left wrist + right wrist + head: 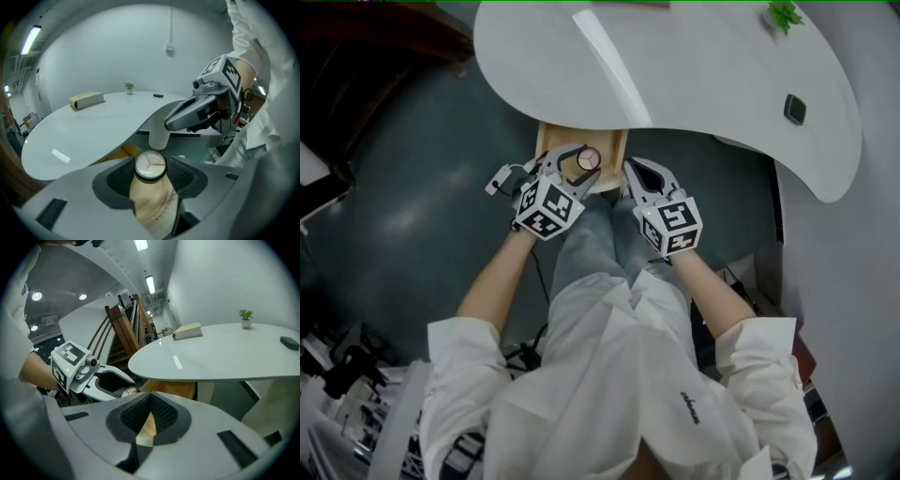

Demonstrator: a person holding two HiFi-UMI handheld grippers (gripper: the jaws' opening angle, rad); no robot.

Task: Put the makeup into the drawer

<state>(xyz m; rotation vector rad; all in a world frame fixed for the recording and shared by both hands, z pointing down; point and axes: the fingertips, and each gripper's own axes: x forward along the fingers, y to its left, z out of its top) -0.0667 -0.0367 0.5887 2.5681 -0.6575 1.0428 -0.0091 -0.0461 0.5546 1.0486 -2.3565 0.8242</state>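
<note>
A round makeup compact [589, 158] with a black rim and pale face sits between the jaws of my left gripper [579, 156], which is shut on it. In the left gripper view the compact [150, 165] is pinched between both black pads, over the light wooden drawer [125, 151]. The drawer [549, 139] stands pulled out from under the white table's edge. My right gripper [632, 169] hovers just right of the left one by the drawer's right side, its tips meeting with nothing held. The right gripper view shows the drawer [171, 388] and the compact [127, 391].
The white curved table [694, 66] carries a small green plant [785, 14], a dark flat object [794, 109] and a beige box [86, 100]. My legs in jeans [591, 244] are below the drawer. Dark floor lies to the left; a wooden stair rail [124, 329] stands beyond.
</note>
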